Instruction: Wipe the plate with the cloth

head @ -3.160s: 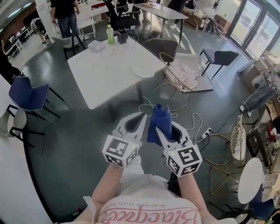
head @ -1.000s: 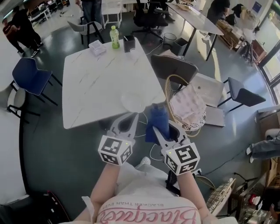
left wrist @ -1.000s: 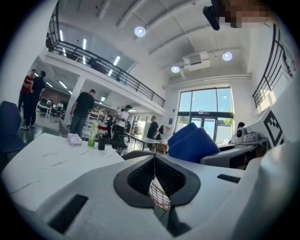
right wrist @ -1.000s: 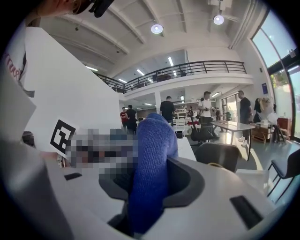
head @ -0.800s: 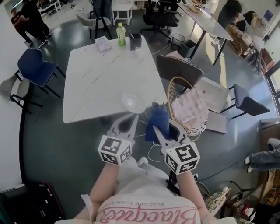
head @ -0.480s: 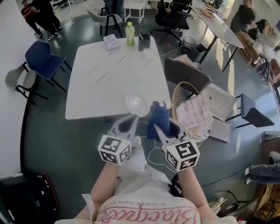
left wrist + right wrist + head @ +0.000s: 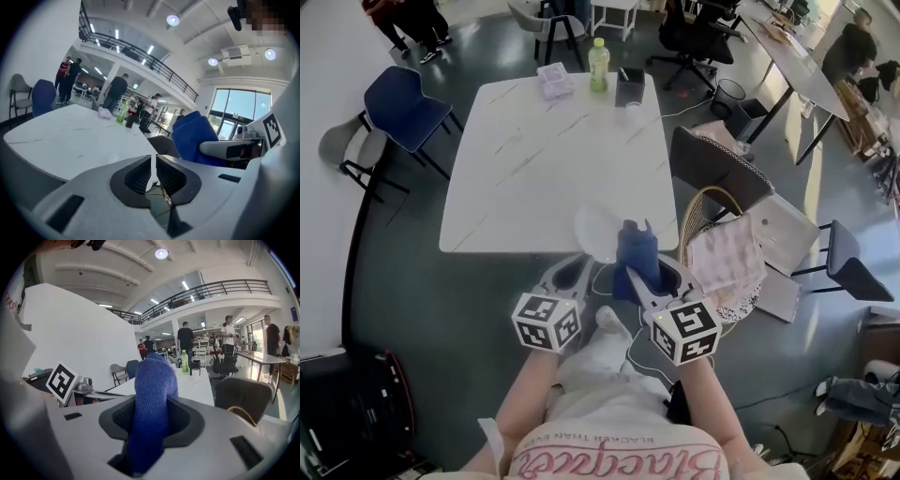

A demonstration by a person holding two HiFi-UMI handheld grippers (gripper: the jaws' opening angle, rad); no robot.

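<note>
A pale round plate (image 7: 595, 232) lies at the near edge of the white table (image 7: 534, 159). My left gripper (image 7: 582, 262) hovers just short of the plate, below the table edge, its jaws shut with nothing between them; in the left gripper view (image 7: 152, 161) only a thin gap shows. My right gripper (image 7: 649, 273) is to the right of the plate, shut on a blue cloth (image 7: 637, 251) that sticks up out of the jaws. The cloth (image 7: 154, 394) fills the right gripper (image 7: 152, 427) in its own view and hides the fingertips.
At the table's far end stand a green bottle (image 7: 598, 64), a dark holder (image 7: 630, 86) and a small box (image 7: 553, 80). A grey chair (image 7: 717, 169) and a wicker basket (image 7: 727, 258) stand right of the table. A blue chair (image 7: 408, 103) stands left. Cables lie on the floor.
Both grippers have come closer to the table's near edge and the plate. The blue cloth stays in the right gripper. The left jaws stay shut.
</note>
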